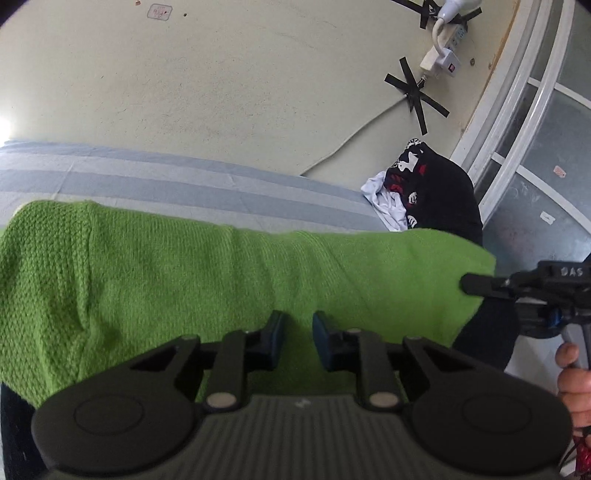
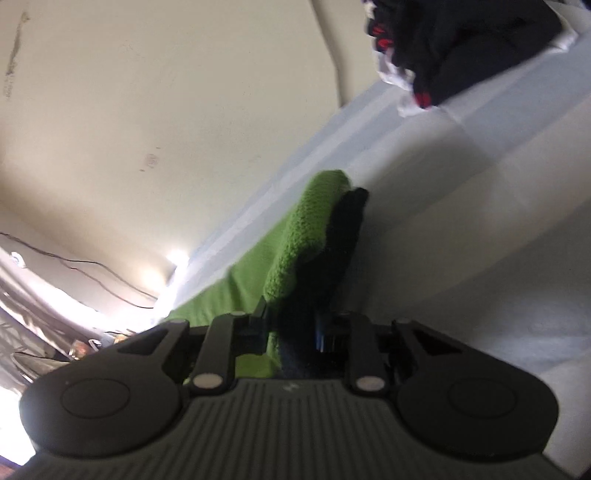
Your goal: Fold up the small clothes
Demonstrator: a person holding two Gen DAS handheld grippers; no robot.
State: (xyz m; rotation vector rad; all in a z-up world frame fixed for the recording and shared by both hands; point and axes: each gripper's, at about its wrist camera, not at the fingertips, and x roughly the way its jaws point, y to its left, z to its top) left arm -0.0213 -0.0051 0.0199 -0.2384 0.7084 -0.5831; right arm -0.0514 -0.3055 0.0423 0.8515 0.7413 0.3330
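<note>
Both ends of the green cloth [image 1: 229, 280] are pinched: the left hand-held gripper [image 1: 298, 325] clamps its near edge, the right hand-held gripper [image 2: 291, 325] its corner. The cloth hangs over the striped bed [image 1: 110, 173]. Next, I'd guess, bring the held edge across evenly.

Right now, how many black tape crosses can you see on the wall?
2. One tape cross sits over the cable just below the white power strip; the other tape cross is at the top edge, partly cut off. More may lie outside the frame.
</note>
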